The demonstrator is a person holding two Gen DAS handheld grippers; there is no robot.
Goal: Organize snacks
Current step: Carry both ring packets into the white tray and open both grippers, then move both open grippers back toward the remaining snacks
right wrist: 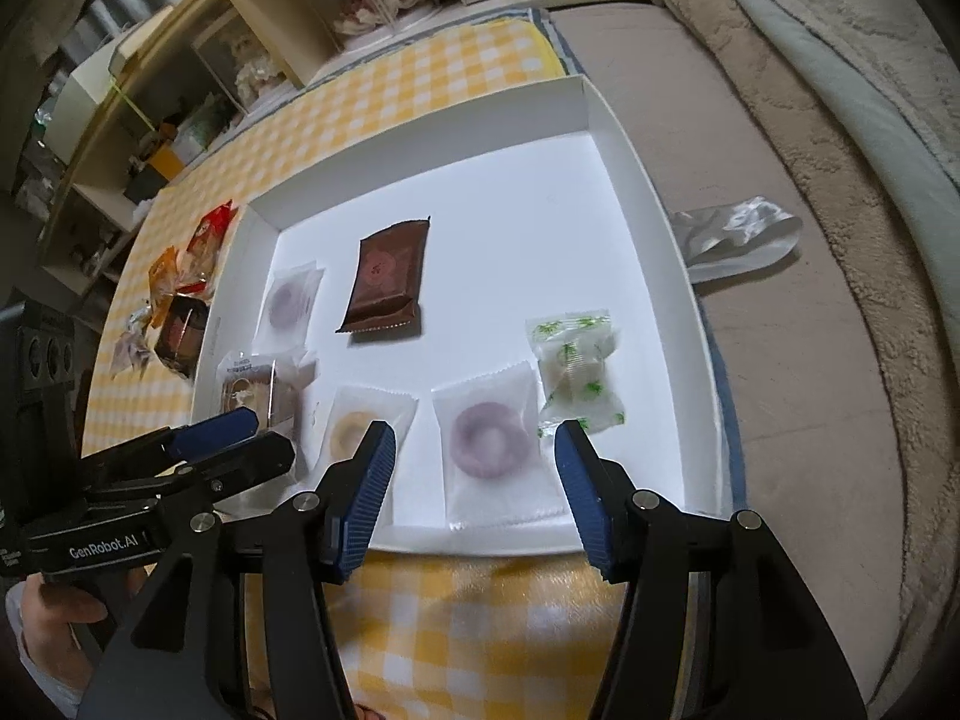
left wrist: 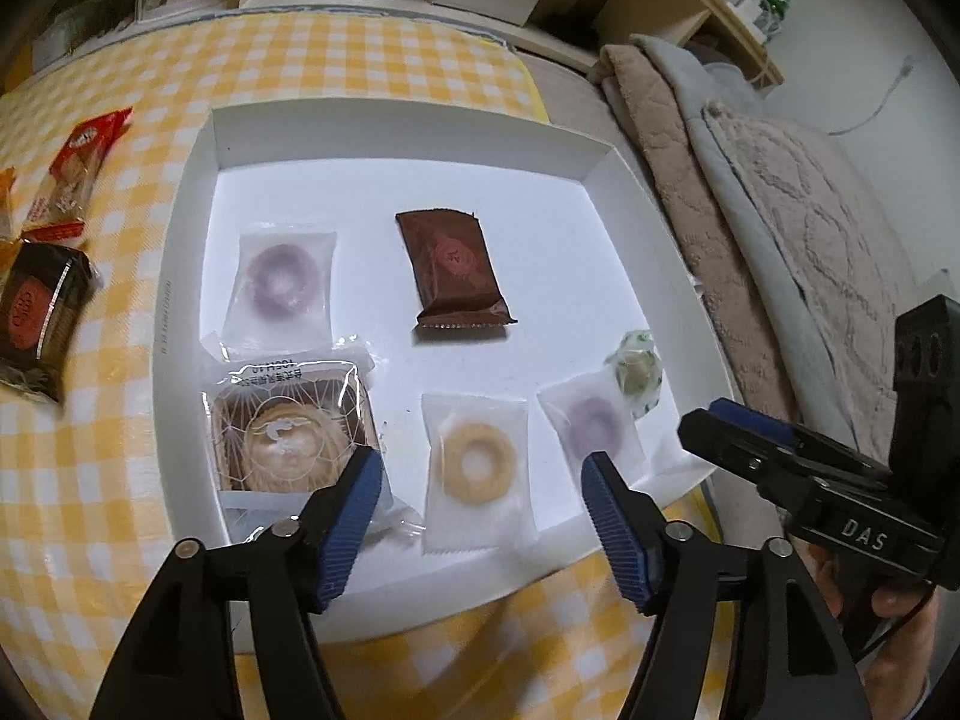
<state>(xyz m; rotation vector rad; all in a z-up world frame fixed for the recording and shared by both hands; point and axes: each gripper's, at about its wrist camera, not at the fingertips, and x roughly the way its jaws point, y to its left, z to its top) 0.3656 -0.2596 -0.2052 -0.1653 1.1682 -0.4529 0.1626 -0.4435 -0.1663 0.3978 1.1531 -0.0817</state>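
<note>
A white tray on a yellow checked cloth holds several wrapped snacks: a brown packet, two purple ring biscuits, a yellow ring biscuit, a clear-wrapped pastry and a green-printed candy. My left gripper is open and empty above the yellow ring biscuit. My right gripper is open and empty above the near purple ring biscuit. The right gripper also shows in the left wrist view, and the left gripper in the right wrist view.
More snacks lie on the cloth left of the tray: a red packet and a dark packet. A crumpled silver wrapper lies right of the tray. Shelves stand behind the table; blankets lie at the right.
</note>
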